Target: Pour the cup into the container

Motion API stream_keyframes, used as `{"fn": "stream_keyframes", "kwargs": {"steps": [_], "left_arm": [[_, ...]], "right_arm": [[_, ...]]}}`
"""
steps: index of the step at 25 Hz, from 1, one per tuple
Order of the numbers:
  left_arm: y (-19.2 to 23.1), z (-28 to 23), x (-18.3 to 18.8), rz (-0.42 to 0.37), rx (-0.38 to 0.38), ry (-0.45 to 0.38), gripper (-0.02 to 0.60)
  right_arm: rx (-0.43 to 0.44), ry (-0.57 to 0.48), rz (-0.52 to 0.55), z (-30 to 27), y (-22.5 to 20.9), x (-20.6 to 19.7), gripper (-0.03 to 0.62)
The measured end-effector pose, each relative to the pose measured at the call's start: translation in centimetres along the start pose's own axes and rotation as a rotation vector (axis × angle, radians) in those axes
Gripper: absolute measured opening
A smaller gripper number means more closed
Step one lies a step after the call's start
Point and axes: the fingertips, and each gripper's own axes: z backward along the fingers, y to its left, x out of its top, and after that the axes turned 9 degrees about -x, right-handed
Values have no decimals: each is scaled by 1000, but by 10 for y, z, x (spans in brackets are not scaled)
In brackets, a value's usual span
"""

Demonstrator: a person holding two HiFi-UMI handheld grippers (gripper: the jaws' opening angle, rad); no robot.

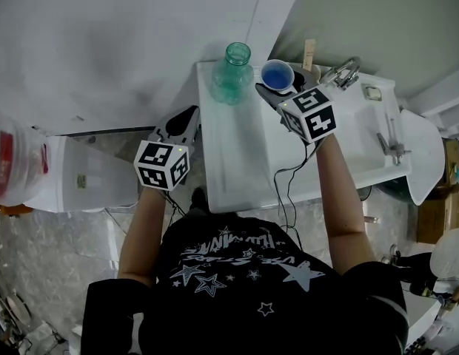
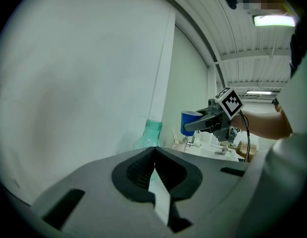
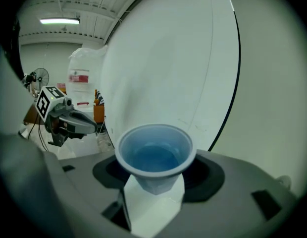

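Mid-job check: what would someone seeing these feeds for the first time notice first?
First the blue cup, upright and clamped in the right gripper, held over the white table just right of the green bottle in the head view. Next, the left gripper, jaws together with nothing between them, out beyond the table's left edge.

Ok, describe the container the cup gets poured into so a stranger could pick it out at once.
Find the long white counter against the pale wall. At its far end a see-through green bottle stands upright. It is the only green thing there; the blue cup beside it is opaque, shorter, and held off the counter in the right tool.
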Motion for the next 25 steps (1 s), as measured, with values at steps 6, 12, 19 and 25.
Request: {"fn": "stream_keyframes", "kwargs": {"steps": [6, 12, 19, 25], "left_arm": [[-22, 11, -18, 8, 12, 28, 9], [-39, 20, -39, 26, 24, 56, 9], [-55, 27, -57, 45, 42, 85, 9], [-60, 33, -69, 64, 64, 95, 9]], "right_arm": [[71, -44, -63, 16, 32, -21, 287], [131, -64, -104, 24, 66, -49, 287], [178, -69, -159, 26, 93, -80, 288], [193, -83, -153, 22, 111, -102, 288]]}}
